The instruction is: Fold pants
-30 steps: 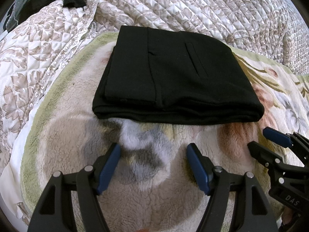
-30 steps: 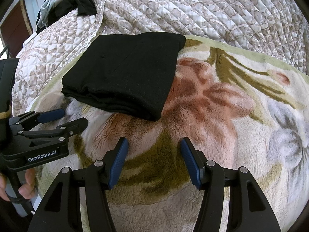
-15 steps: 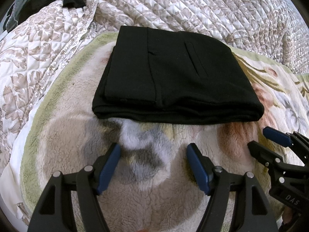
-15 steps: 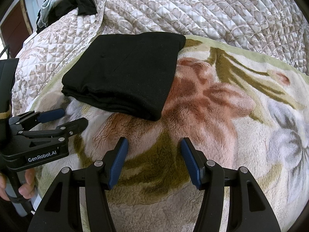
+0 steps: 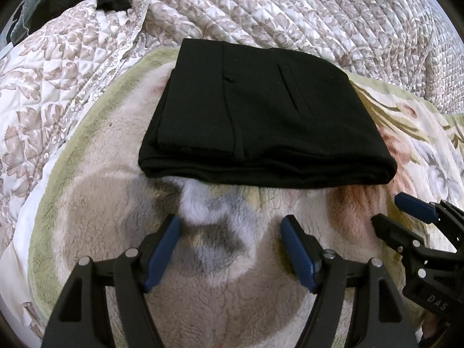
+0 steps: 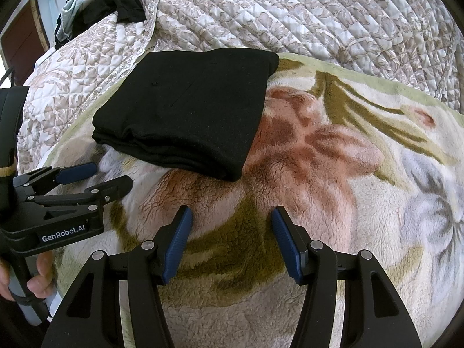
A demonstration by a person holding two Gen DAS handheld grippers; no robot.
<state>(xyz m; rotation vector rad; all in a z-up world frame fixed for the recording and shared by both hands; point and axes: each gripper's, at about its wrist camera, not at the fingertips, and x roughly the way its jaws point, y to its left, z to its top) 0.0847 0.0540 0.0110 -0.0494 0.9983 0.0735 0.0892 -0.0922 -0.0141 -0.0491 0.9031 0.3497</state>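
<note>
1. Pants [image 5: 261, 121] lie as a compact black rectangle on the fleece blanket [image 5: 220, 261] on the bed, at 12 o'clock from the left gripper [image 5: 230, 249] and at about 11 o'clock from the right gripper [image 6: 232, 240].
2. Step in hand, as I judge it: the folding looks finished. The stack is several layers thick with nothing trailing out, and neither gripper touches it.
3. Left gripper: jaws apart, nothing between them but blanket; it hangs just short of the near edge.
4. Right gripper: jaws apart and empty too, over the pink flower print, near the stack's right corner.
5. Next move, if any, probably calls for little: a light press to flatten the top, or squaring the near edge. Pinching one layer alone could drag the stack open.
6. Look of the pants: matte black knit; a vertical seam and a slanted pocket slit show on top. The near edge shows stacked layers, slightly rounded; the right side is a smooth fold. The far edge overlaps the quilt [image 5: 319, 17].
7. Other dark clothes [image 6: 116, 3] lie well apart, at 10 o'clock.
</note>
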